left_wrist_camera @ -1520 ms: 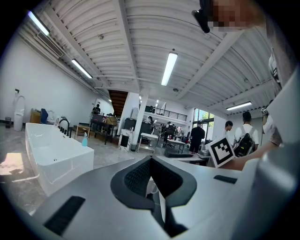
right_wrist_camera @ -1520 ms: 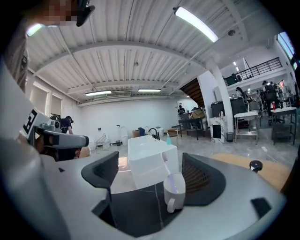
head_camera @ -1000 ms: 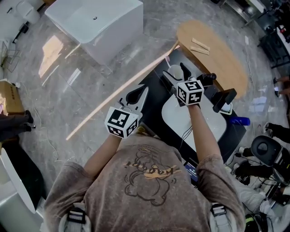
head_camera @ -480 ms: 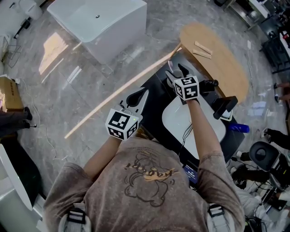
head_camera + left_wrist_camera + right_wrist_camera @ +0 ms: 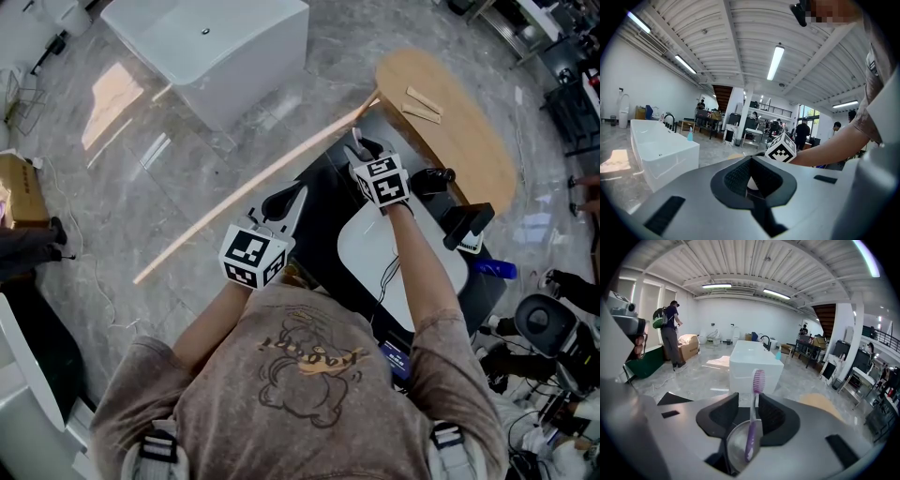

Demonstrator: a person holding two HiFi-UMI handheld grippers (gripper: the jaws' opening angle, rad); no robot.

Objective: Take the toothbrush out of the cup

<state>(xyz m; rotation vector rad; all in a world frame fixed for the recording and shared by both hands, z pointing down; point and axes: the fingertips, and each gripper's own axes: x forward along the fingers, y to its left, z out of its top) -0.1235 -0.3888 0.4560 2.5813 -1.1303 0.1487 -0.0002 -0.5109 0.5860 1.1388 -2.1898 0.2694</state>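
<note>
Two right gripper [image 5: 748, 398] jaws have just been closing, flanking the light, stiff, slippery toothbrush [image 5: 751, 425] at its neck above the cup [image 5: 732, 446], probably not pinching yet.

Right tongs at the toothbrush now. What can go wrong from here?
1. The right tongs have just been closing with the toothbrush between them, but it sits off-centre, nearer one side; it may tip instead of being pinched.
2. The clear cup sits right under the tongs, and the left tongs are shut, away from it; lifting might drag or topple the cup.
</note>
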